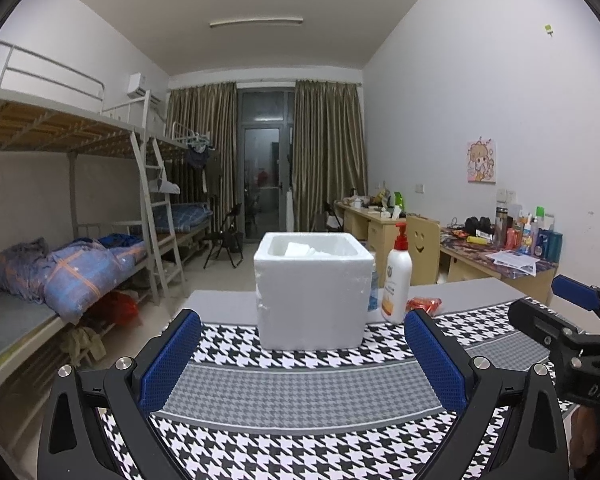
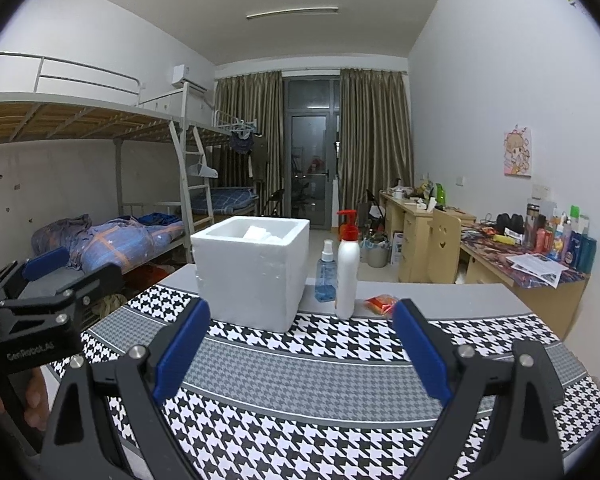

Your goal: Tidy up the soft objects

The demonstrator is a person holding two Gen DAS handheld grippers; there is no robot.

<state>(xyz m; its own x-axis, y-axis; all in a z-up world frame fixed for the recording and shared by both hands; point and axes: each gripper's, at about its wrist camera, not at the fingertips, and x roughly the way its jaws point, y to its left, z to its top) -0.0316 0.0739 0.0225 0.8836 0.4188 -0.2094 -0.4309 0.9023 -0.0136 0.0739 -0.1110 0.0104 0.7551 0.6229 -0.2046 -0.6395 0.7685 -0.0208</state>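
A grey table (image 2: 440,294) carries a black-and-white houndstooth mat (image 2: 340,432) with grey bands, which covers its near part and leaves the far strip bare. A white foam box (image 2: 252,276), open at the top, stands at 12 o'clock with its base on the mat's far edge. At about 1 o'clock a white pump bottle (image 2: 347,276) with a red head stands just beside a small blue spray bottle (image 2: 326,276), and an orange-red packet (image 2: 381,304) lies flat on the bare grey strip at 2 o'clock.
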